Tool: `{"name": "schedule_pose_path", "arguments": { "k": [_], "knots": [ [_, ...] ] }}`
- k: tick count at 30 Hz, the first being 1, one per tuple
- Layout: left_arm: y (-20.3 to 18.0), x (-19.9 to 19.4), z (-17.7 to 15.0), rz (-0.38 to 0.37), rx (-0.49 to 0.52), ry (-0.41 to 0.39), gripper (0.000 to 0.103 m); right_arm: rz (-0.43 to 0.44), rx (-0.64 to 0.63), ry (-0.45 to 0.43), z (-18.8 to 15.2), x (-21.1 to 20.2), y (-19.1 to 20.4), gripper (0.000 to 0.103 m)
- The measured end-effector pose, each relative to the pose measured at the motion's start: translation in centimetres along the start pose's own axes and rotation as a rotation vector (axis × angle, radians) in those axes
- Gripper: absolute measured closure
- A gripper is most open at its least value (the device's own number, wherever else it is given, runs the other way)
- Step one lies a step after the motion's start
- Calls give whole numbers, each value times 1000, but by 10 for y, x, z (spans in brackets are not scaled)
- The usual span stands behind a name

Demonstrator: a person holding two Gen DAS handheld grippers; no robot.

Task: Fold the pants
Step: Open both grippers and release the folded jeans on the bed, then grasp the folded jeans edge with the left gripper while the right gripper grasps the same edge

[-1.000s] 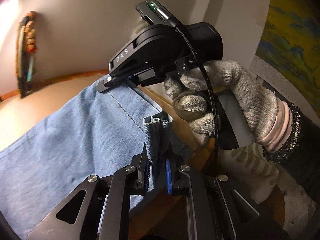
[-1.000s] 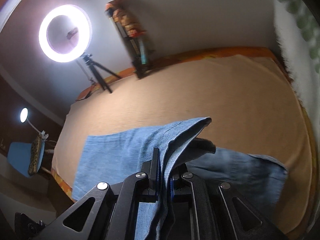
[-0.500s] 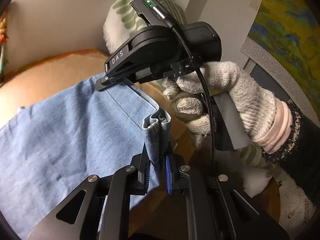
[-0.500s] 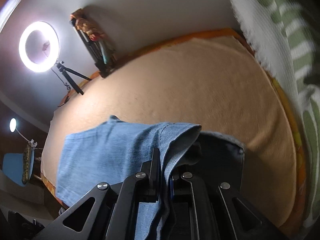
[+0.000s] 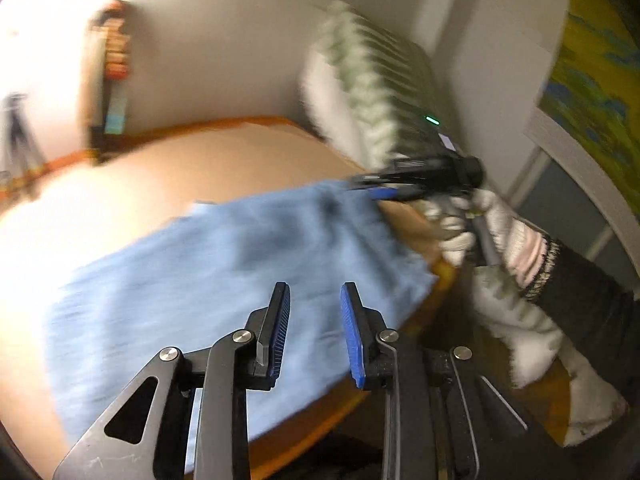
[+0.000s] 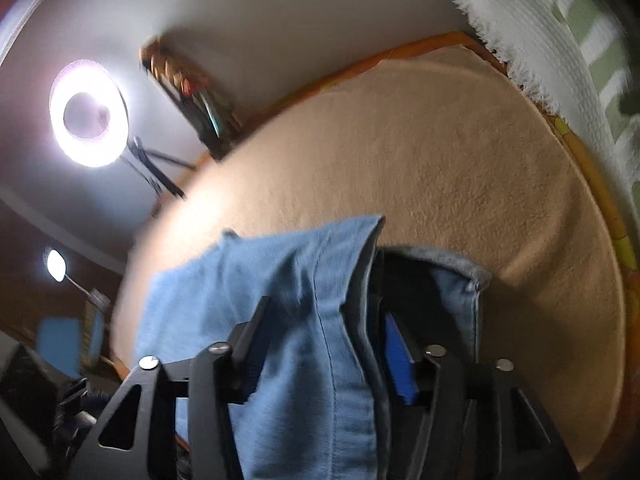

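Note:
Light blue denim pants (image 5: 224, 264) lie folded on a tan bed (image 5: 168, 168). My left gripper (image 5: 314, 328) is open and empty just above their near edge. In the right wrist view my right gripper (image 6: 320, 344) has its jaws parted, with a fold of the pants (image 6: 304, 320) draped loosely between them. In the left wrist view the right gripper (image 5: 372, 190), held by a gloved hand (image 5: 480, 224), sits at the pants' far right corner.
A white and green pillow (image 5: 360, 92) leans at the head of the bed. A ring light on a tripod (image 6: 88, 112) and a narrow shelf (image 6: 192, 96) stand by the far wall. The bed's orange edge (image 6: 600, 200) runs along the right.
Both grippers have opened. The left one let go of the denim fold and pulled back; the pants now lie flat. The right one's jaws have parted around its fold.

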State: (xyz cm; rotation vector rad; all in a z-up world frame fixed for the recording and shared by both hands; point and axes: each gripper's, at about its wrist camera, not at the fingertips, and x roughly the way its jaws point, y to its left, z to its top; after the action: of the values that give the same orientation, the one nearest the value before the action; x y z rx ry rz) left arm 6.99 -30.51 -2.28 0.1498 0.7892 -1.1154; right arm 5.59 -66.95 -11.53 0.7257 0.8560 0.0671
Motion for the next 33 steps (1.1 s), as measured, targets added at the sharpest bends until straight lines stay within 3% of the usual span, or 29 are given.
{"name": "schedule_pose_path", "arguments": {
  "k": [3,6,11,14,16,21,25,29,33],
  "knots": [
    [23,-34,-17,109,-35,-20,79,27,88,11,10,15,-12,45],
    [56,-70,-26,210,-95,-45,79,-28,83,2,14,31,-7,49],
    [97,-111,-46,342,-185,-78,79,-111,-85,-91,10,17,26,91],
    [121,-121,-58,367,-271,-78,77,-190,-208,-166,9,3,45,96],
    [128,-117,-69,358,-301,-62,70,-279,-261,-170,8,7,53,98],
    [125,-85,-90,299,-337,-4,62,-408,-316,-127,9,29,57,98],
    [123,-65,-108,268,-378,34,62,-505,-310,-142,7,23,63,74],
    [121,-50,-123,286,-392,67,62,-464,-319,-182,2,-1,86,64],
    [123,-42,-136,303,-412,78,62,-350,-354,-182,-8,-10,129,54]
  ]
}}
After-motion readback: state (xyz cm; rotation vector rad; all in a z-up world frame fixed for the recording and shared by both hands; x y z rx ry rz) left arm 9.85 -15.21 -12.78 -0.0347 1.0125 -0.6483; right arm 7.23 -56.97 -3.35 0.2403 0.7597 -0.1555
